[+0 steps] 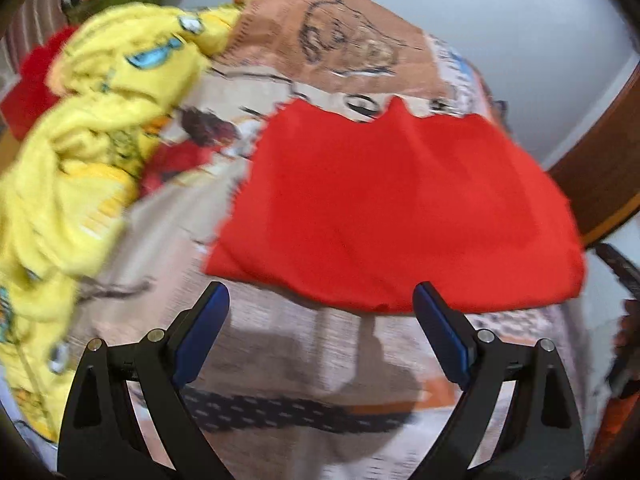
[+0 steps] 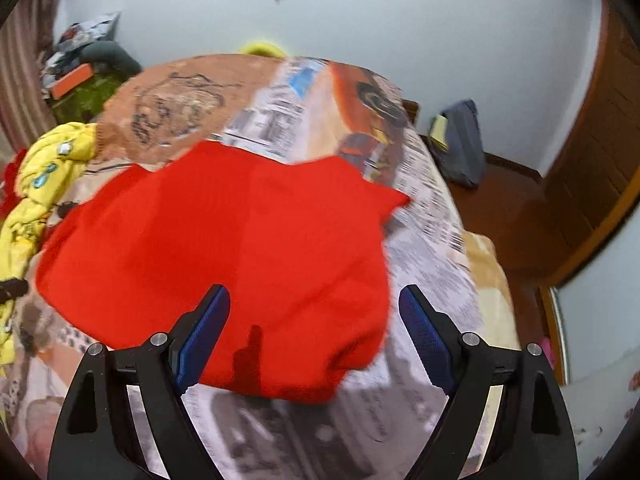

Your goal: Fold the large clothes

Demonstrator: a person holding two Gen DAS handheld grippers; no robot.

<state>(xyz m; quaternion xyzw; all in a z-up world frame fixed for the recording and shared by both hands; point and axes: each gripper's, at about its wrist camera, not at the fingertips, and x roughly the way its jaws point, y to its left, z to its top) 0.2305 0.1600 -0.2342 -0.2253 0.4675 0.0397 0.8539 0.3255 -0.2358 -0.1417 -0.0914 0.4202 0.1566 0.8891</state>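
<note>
Cloth of the red garment [image 2: 224,256], lying flat in the middle of the frame on the printed bedspread [image 2: 432,240], looks soft and light, best pinched at its near corners, while the left gripper [image 1: 320,300] and right gripper [image 2: 314,302] hang spread and empty.

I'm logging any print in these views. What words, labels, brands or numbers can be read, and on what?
None can be read.
Bedspread: newspaper-style blocks of print, too blurred to read.
Yellow garment: cartoon prints, no legible text.
Red garment: plain, no label in sight.
</note>
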